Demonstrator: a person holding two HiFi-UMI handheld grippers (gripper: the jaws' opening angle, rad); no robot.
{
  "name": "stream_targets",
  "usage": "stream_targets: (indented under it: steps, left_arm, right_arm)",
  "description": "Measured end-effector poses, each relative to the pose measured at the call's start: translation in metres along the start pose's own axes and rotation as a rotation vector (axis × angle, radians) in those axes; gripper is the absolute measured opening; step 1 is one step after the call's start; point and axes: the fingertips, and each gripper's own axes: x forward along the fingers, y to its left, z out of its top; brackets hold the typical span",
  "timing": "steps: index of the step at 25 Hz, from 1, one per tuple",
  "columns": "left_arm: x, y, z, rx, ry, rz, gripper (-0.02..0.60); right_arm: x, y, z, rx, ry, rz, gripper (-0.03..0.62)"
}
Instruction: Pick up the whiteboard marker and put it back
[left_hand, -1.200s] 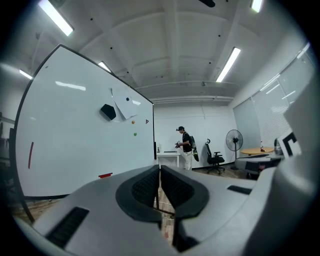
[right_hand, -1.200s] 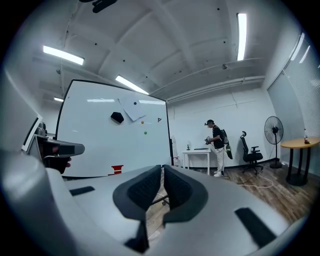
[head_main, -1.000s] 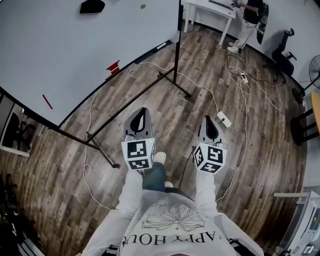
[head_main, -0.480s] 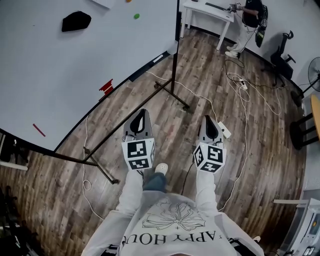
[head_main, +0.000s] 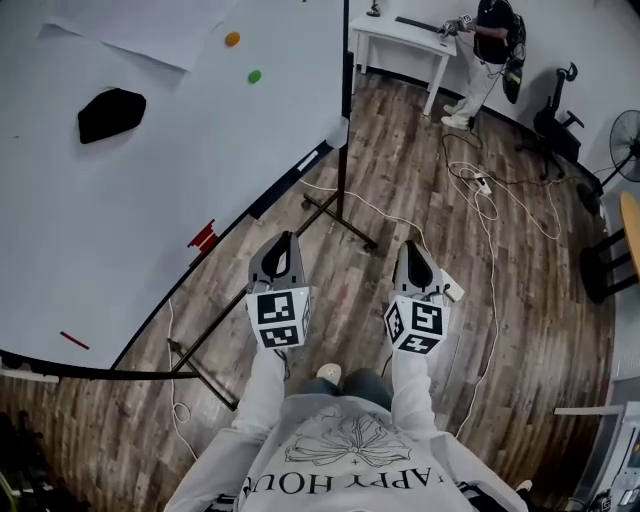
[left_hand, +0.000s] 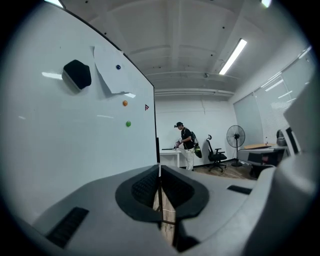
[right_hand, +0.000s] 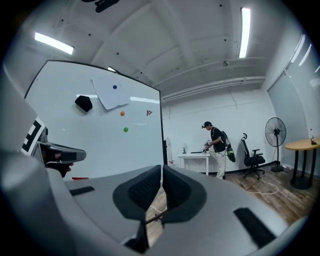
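Note:
The whiteboard on its wheeled stand fills the left of the head view. On its lower ledge lie a small red object and, further left, a thin red stick that may be the marker. The red object also shows low on the board in the right gripper view. My left gripper and right gripper are held side by side over the wood floor, right of the board. Both are shut and empty, the left gripper and the right gripper with pads together.
A black eraser, an orange magnet, a green magnet and a paper sheet are on the board. The stand's black feet and white cables cross the floor. A person stands at a white table.
I have walked forward along the board: it, the eraser and the red things slid toward the lower left of the head view. Both grippers stayed shut and side by side.

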Motion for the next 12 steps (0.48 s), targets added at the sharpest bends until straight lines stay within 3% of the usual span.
stream_targets:
  steps: [12]
  left_arm:
    - [0.117,0.009,-0.015,0.012,0.082,0.002,0.011]
  right_arm:
    - [0.109,-0.038,-0.007,0.003,0.02,0.017,0.008]
